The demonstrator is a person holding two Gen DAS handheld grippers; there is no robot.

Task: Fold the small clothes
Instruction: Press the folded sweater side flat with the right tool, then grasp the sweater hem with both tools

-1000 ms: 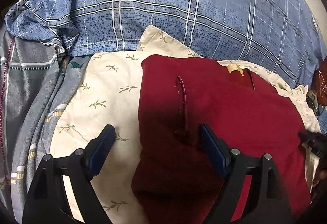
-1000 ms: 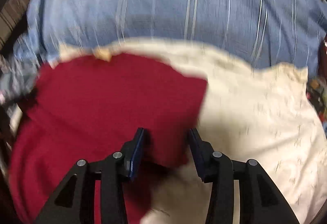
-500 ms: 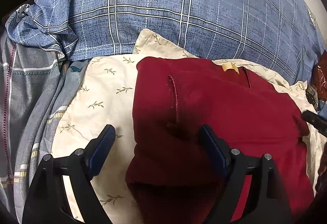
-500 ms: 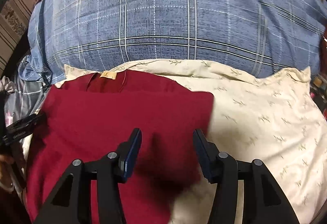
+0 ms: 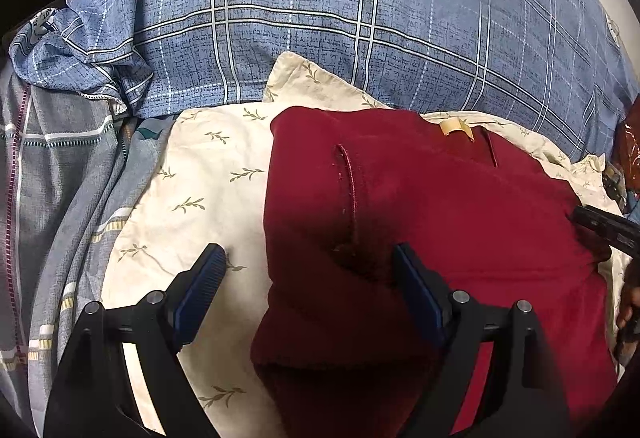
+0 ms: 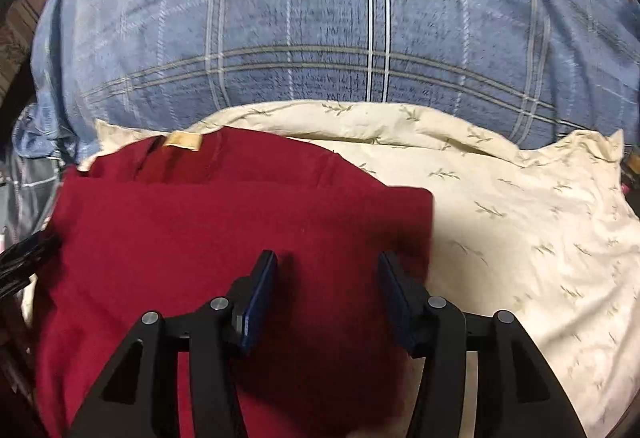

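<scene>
Dark red knit garment (image 5: 432,222) w/ tan neck label lies folded on cream leaf-print pillow (image 5: 192,198), in front of blue plaid cushion (image 5: 320,18). Left gripper (image 5: 308,270) wide, nothing gripped, straddling garment's left edge, same as 1 s ago. Right gripper (image 6: 328,278) half apart, empty above garment; jaws were narrower 1 s ago, red cloth between them

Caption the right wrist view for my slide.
Right gripper, fingers apart, above a folded dark red garment on a cream leaf-print pillow, blue plaid bedding behind.
</scene>
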